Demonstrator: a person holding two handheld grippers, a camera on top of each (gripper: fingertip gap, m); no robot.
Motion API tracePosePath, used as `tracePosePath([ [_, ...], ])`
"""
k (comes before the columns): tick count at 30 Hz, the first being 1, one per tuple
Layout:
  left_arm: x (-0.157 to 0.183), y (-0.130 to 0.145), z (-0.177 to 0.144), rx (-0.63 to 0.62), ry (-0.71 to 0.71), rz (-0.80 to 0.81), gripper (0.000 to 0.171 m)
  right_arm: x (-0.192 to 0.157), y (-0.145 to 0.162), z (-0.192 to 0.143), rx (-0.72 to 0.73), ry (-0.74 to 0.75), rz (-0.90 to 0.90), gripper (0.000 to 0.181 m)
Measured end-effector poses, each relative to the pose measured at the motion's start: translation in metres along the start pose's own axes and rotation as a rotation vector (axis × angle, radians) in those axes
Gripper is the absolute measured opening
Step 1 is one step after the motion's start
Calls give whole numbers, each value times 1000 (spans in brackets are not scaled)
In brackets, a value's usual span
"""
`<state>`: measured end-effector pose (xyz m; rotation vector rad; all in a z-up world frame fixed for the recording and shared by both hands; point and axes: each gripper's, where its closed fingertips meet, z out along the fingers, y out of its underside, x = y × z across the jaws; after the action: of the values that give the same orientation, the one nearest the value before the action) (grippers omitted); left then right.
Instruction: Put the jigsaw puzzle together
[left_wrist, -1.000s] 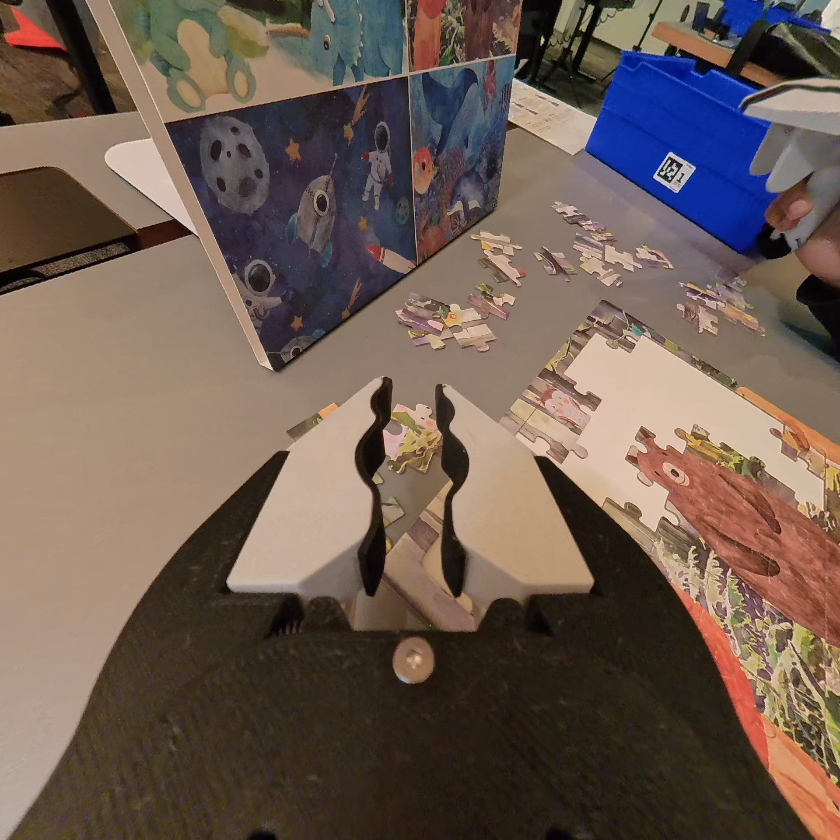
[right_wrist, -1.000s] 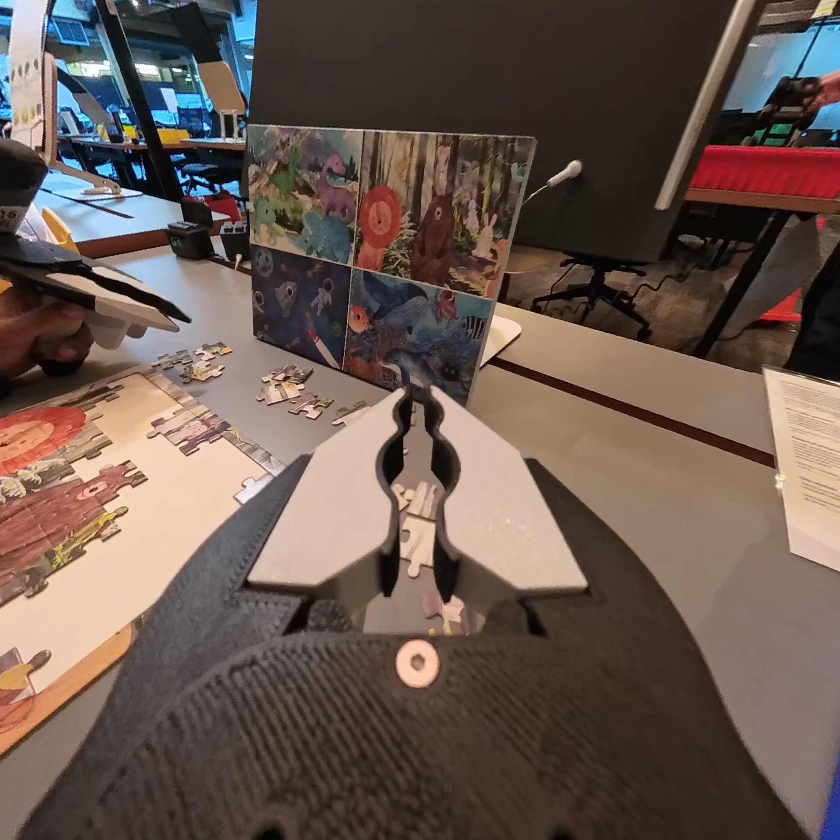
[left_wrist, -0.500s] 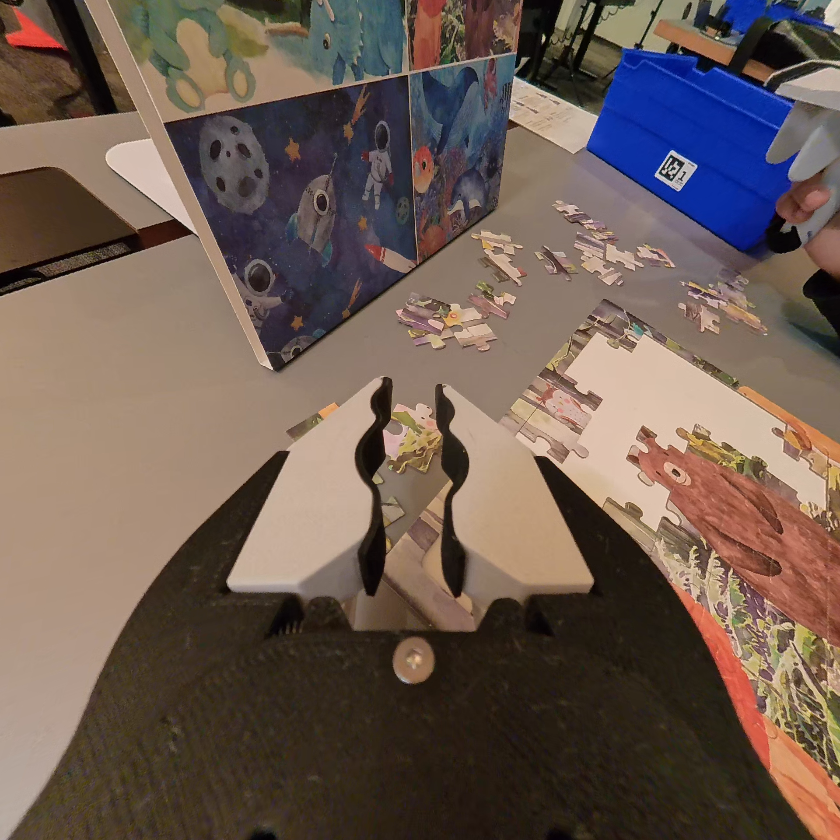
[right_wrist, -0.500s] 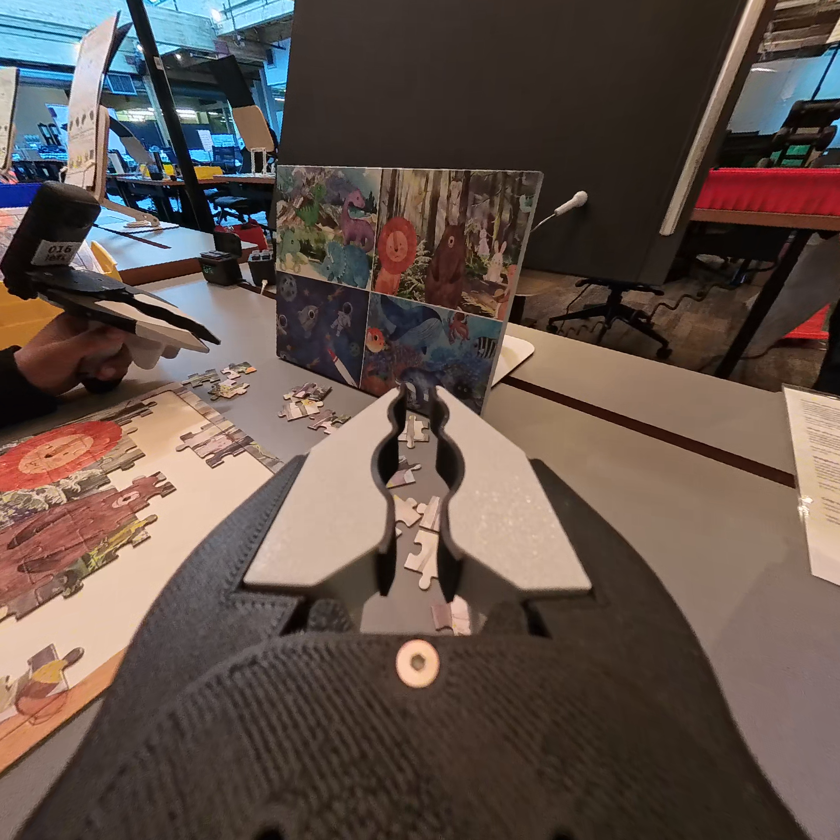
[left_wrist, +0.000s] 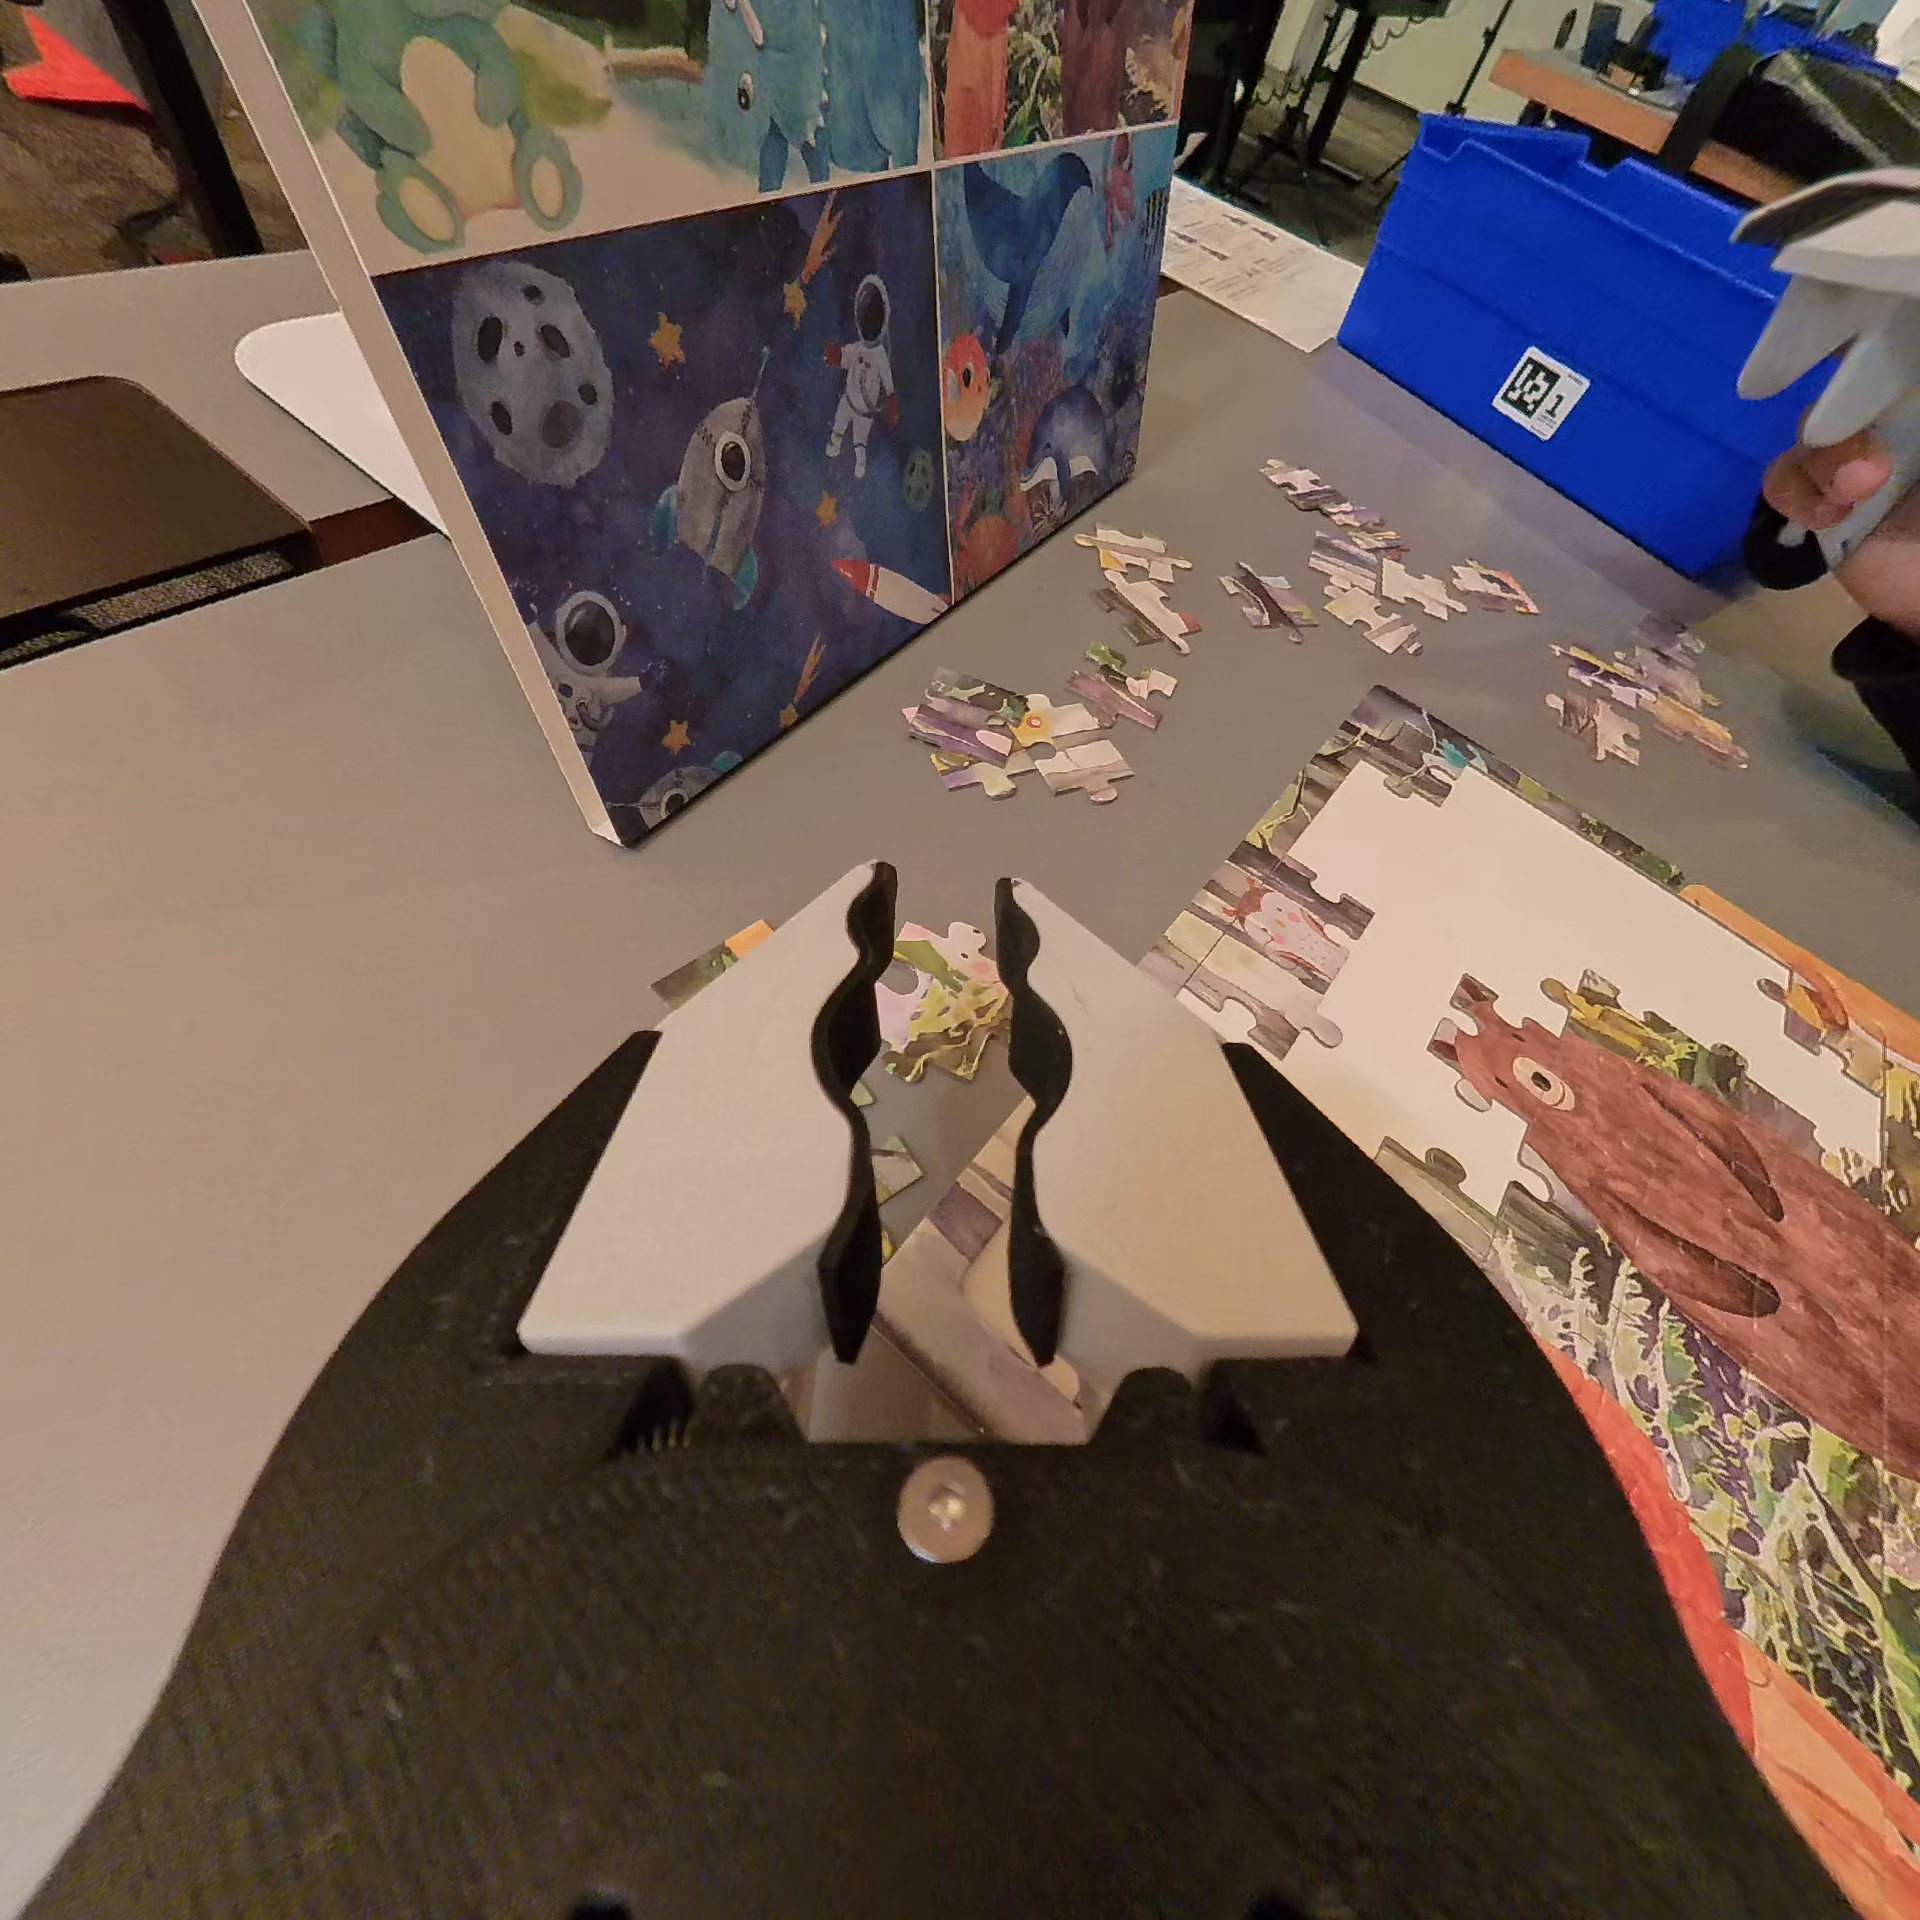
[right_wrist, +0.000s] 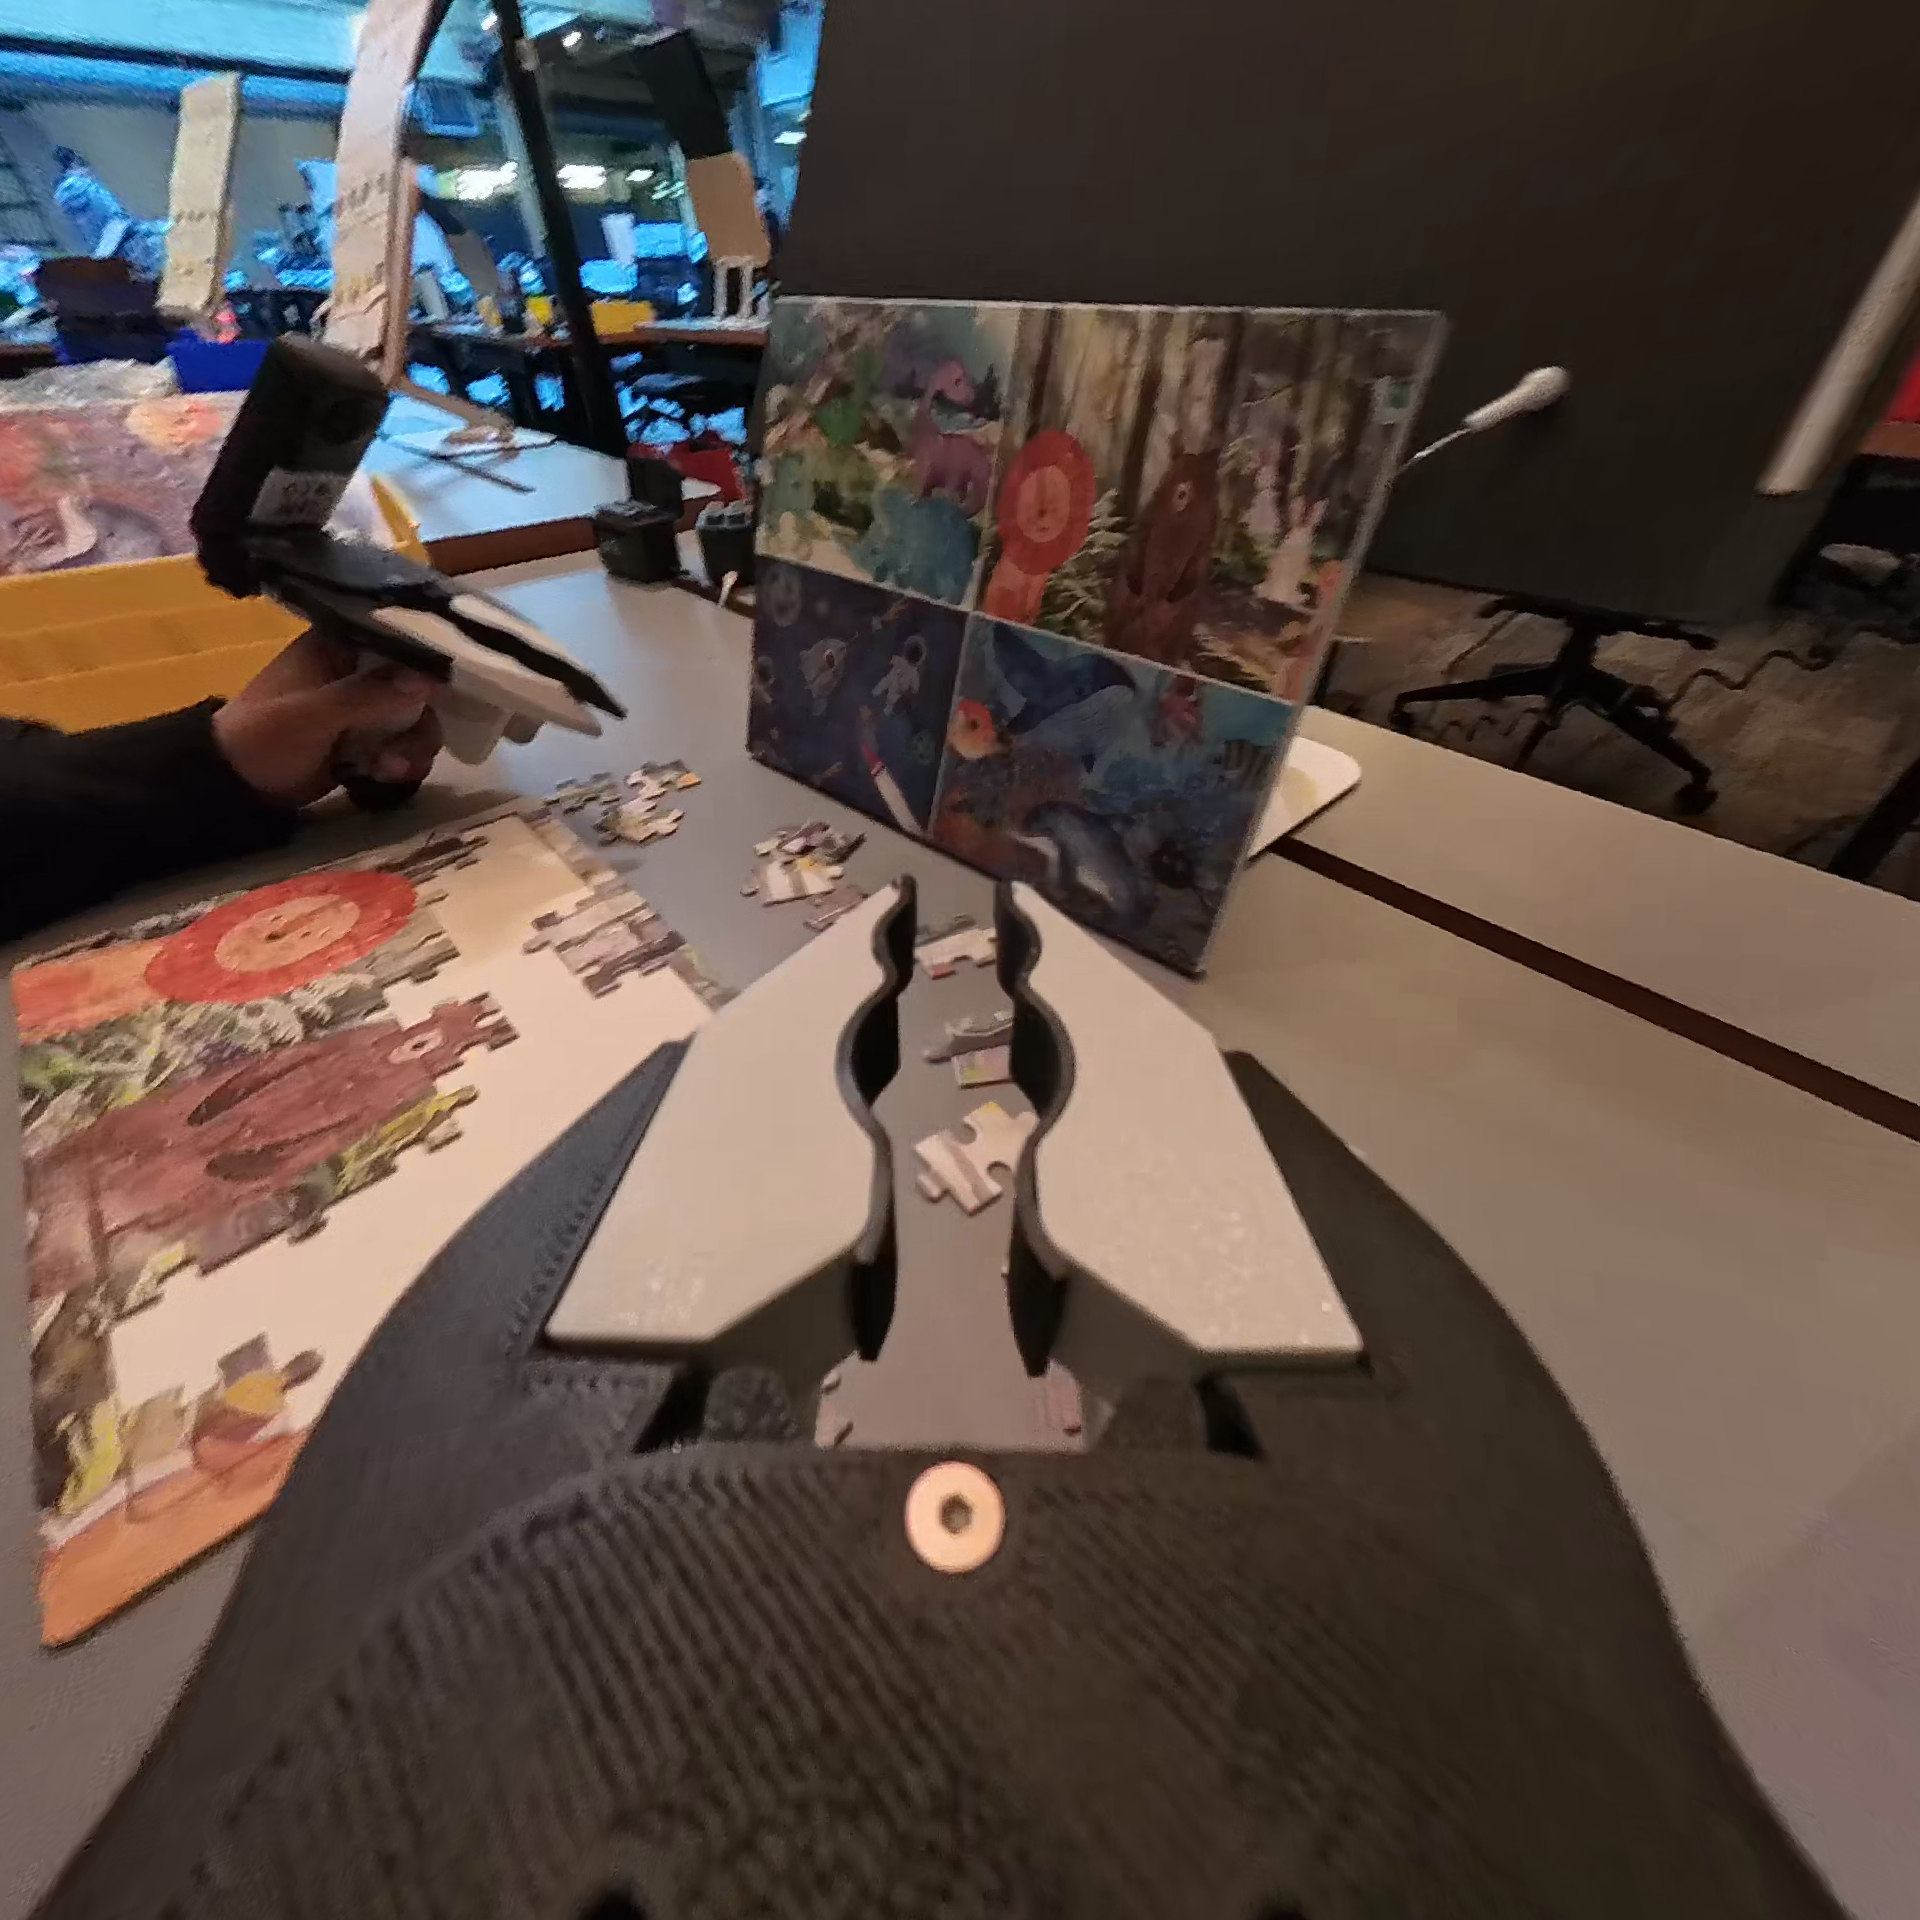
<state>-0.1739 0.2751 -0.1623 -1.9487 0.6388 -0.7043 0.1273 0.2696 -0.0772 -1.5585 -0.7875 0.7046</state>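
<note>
Mostly grey table, cluttered workshop behind

Grey table under puzzle, loose pieces

Both views are lit by soft, warm indoor light from overhead, and only faint shadows are cast on the grey table. The left wrist view is rendered sharply. The right wrist view is smeared by motion blur, and straight edges are bowed by wide-angle distortion.
</note>
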Motion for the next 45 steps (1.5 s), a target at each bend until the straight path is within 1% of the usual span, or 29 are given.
tracePosePath([
  [2, 0, 0, 0, 0, 1, -1, 16, -8, 3, 1, -33, -38, -31, 14],
  [4, 0, 0, 0, 1, 2, -2, 17, -10, 4, 0, -48, -33, -69, 14],
  [6, 0, 0, 0, 1, 2, -3, 17, -9, 1, -2, -39, -13, -90, 14],
  [9, 0, 0, 0, 1, 3, -5, 17, -11, -6, -5, 4, -33, -73, 14],
  [11, 0, 0, 0, 1, 4, -6, 17, -14, -6, -6, 11, -59, -62, 17],
  [13, 0, 0, 0, 2, 4, -7, 17, -20, -3, -6, -13, -100, -80, 27],
  [14, 0, 0, 0, 2, 4, -7, 17, -24, 2, -7, -49, -125, -105, 33],
  [15, 0, 0, 0, 3, 4, -8, 17, -29, 9, -9, -100, -149, -133, 36],
  [18, 0, 0, 0, 3, 5, -9, 17, -42, 39, -15, -256, -228, -187, 34],
  [20, 0, 0, 0, 1, 5, -8, 17, -46, 64, -16, -366, -269, -186, 31],
  [22, 0, 0, 0, 1, 4, -8, 17, -49, 85, -18, -476, -304, -162, 35],
  [24, 0, 0, 0, 2, 4, -8, 17, -52, 98, -21, -540, -331, -145, 41],
  [28, 0, 0, 0, 1, 4, -7, 17, -53, 111, -25, -606, -343, -134, 45],
  [34, 0, 0, 0, 1, 3, -5, 17, -44, 139, -31, -740, -311, -126, 45],
  [39, 0, 0, 0, 1, 3, -6, 17, -51, 141, -30, -737, -332, -153, 47],
  [45, -1, 0, 0, 0, 0, -11, 16, -60, 141, -30, -730, -363, -177, 39],
])
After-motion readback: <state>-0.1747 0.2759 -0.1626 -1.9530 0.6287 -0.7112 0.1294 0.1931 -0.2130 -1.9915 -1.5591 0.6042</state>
